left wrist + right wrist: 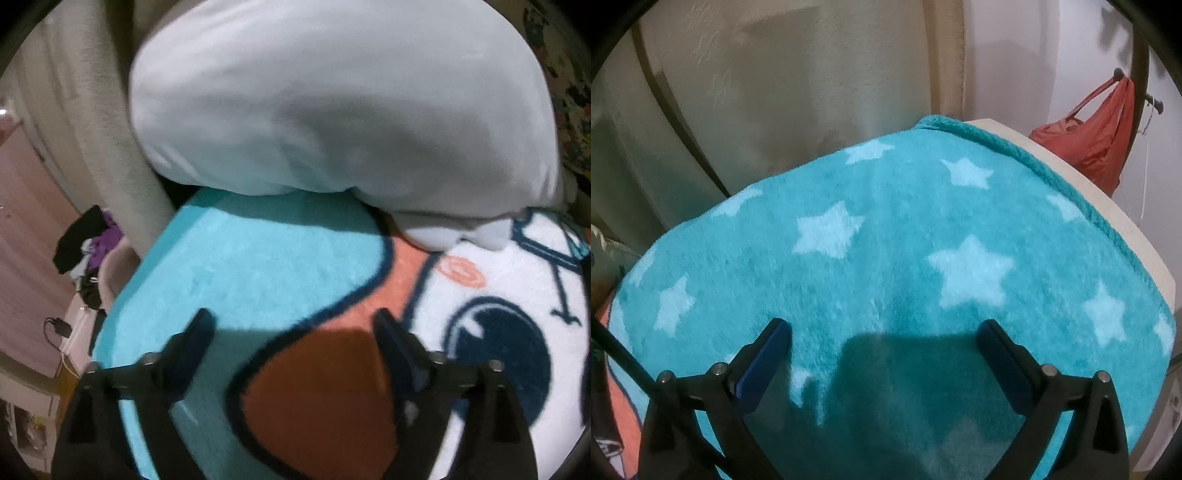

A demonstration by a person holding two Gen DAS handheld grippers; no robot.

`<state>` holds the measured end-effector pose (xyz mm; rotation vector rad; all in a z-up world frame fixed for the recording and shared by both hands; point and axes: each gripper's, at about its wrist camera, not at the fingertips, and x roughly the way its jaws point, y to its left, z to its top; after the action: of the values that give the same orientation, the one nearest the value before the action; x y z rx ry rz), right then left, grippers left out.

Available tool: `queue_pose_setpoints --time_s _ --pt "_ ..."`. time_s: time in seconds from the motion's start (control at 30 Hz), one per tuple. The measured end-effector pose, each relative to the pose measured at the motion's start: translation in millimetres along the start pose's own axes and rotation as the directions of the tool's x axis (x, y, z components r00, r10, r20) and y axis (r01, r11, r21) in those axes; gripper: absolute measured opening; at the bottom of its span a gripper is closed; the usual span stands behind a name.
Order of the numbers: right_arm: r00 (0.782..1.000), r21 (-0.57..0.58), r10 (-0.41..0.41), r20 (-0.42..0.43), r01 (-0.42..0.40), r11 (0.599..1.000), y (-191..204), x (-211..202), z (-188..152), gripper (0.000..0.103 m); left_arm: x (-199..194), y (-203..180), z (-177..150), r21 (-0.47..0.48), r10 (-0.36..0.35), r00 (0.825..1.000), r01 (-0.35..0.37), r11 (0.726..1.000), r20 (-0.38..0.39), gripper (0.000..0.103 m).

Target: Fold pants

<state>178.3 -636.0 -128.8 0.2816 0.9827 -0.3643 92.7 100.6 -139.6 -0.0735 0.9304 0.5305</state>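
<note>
Low in the left wrist view, left gripper [293, 328]: black two-finger tool, jaws spread wide apart with nothing between them, hanging over a fluffy blanket [258, 266] printed in turquoise, orange and white with dark blue outlines. Beneath the gap, an orange patch crossed by the tool's shadow; to the lower right, a dark blue round shape on white pile. Above that, filling the upper centre and upper right of the frame, the pale grey-white soft fabric pants [332, 110], lying in a bulky blurred mound on the blanket, lower edge resting on the turquoise and orange areas, well apart from the fingertips. Whether already folded, impossible to tell from the blur. Beyond, at the upper left, a cream textured wall; at the left edge, a small heap of black and purple clothing [86, 243] on a pink floor, plus a black charger with cord [59, 326] lower down. Low in the right wrist view, right gripper [884, 332]: black two-finger tool with blue pads, jaws likewise standing wide apart and empty, poised over a turquoise plush blanket with pale stars [886, 258], its shadow falling between the fingers. No pants visible in this view. At the upper right, a cream surface edge [1108, 192] showing past the blanket's hem, and farther off a red fabric bag [1097, 136] hanging from a hook on the white wall.
</note>
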Motion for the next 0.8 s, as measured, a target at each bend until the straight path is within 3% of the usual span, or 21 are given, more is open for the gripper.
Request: queue_pose_setpoints --time_s 0.03,0.23,0.8 --pt "1.0 0.0 -0.001 0.0 0.001 1.0 1 0 0 0.103 2 3 -1 -0.019 0.006 1.0 -0.006 1.0 -0.001 0.103" --pt "1.0 0.001 0.0 0.002 0.0 1.0 1 -1 -1 0.103 14 32 2 -0.178 -0.094 0.995 0.089 0.98 -0.022 0.103" --pt "1.0 0.0 0.0 0.002 0.0 1.0 1 -1 -1 0.103 15 32 3 -0.168 -0.083 0.996 0.078 0.983 -0.021 0.103"
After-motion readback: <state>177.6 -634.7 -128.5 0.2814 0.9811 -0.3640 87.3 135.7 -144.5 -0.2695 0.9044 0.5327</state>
